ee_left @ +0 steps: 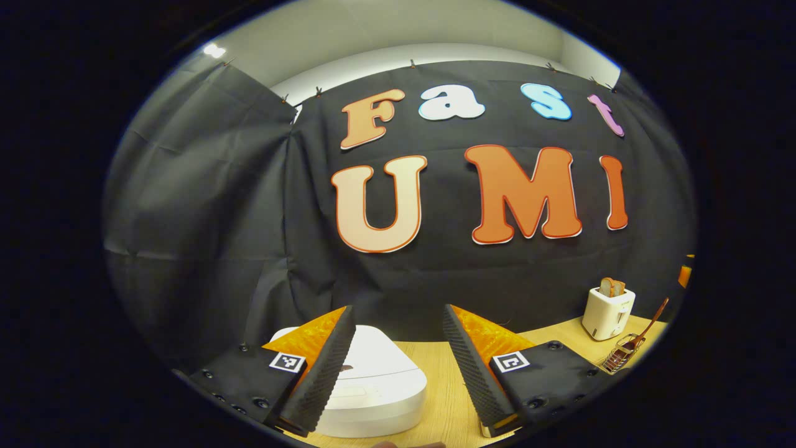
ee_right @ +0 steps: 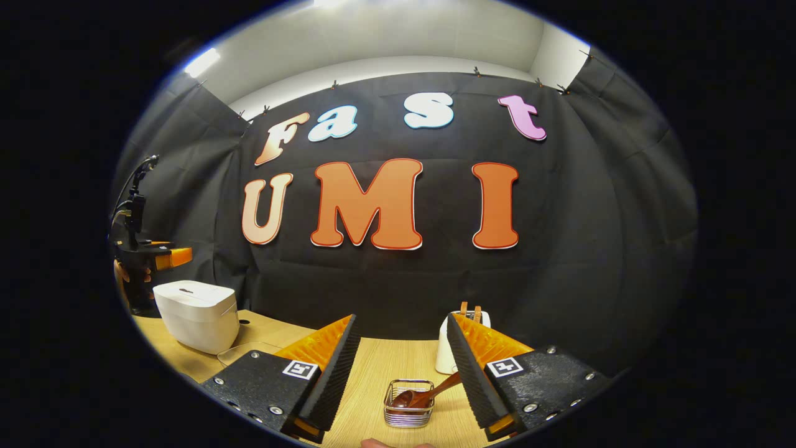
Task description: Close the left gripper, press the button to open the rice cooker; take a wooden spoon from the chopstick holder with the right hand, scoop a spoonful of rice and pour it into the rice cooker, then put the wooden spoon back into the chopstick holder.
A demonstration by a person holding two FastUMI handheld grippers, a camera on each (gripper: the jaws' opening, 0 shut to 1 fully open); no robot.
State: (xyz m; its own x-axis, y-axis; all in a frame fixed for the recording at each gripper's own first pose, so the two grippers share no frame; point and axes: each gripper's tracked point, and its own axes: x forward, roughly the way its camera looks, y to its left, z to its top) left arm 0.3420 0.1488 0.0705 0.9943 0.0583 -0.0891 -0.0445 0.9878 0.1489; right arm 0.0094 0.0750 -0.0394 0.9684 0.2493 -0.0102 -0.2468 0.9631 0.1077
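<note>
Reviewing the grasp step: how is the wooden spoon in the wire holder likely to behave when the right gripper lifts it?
The wooden spoon looks rigid and slim, so it should be stiff and probably light. It leans tilted in the wire chopstick holder, so it may pivot or slide when nudged. The holder looks small and open-meshed, so it could shift or tip if the spoon drags on its rim.

My left gripper view sits low and close over the rice cooker [ee_left: 367, 386], facing the cloth wall, my right gripper view looks the same way above the chopstick holder [ee_right: 408, 404], both sharing the toaster [ee_left: 607, 313].
</note>
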